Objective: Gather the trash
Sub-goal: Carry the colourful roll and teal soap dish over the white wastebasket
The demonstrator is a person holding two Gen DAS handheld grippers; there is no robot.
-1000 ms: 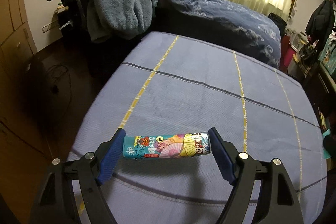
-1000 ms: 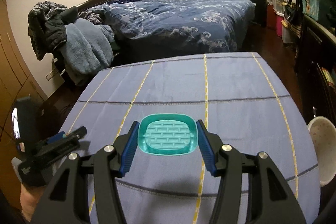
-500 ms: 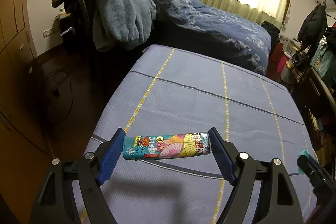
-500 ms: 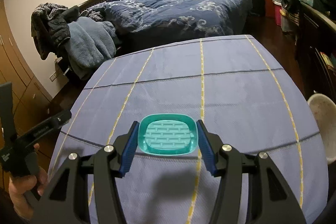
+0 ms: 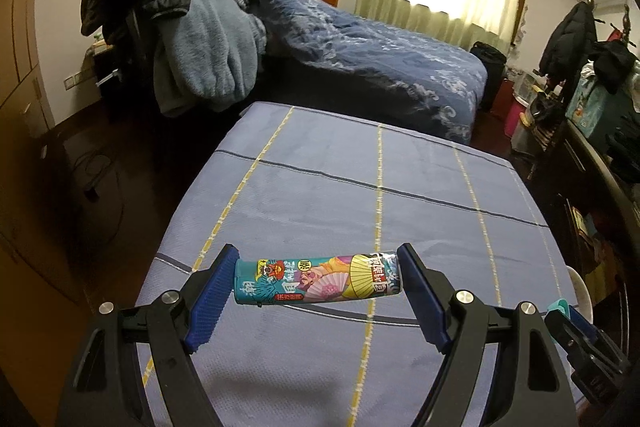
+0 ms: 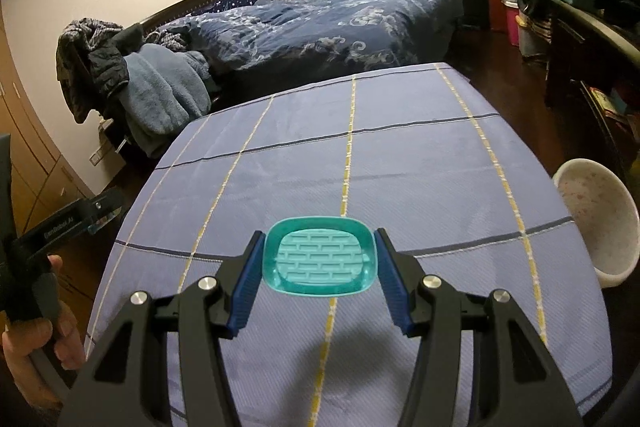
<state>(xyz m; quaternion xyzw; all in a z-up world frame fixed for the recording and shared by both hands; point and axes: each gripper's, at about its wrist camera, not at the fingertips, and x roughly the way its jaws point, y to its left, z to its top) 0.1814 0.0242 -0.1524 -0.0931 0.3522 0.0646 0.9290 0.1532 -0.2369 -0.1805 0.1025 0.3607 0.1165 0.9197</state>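
My left gripper [image 5: 318, 285] is shut on a colourful printed can [image 5: 318, 285], held lengthwise between its blue pads above the near part of the blue checked tablecloth [image 5: 360, 187]. My right gripper [image 6: 320, 263] is shut on a teal soap-dish-like tray [image 6: 320, 263], gripped by its short sides above the same cloth [image 6: 340, 155]. The right gripper's tip [image 5: 568, 323] shows at the lower right of the left wrist view. At the left edge of the right wrist view, a hand [image 6: 36, 339] holds the left gripper's body [image 6: 72, 223].
A white bin [image 6: 596, 223] stands off the table's right edge. Behind the table are a bed with a blue quilt [image 5: 380, 63], a chair piled with clothes [image 5: 188, 43], and cluttered furniture on the right [image 5: 600, 115]. Wooden cabinets line the left wall.
Both grippers have pulled back and toward the table's right side, so the cloth looks farther off. The can and the teal tray stay gripped. The white bin shows more fully in the right wrist view.
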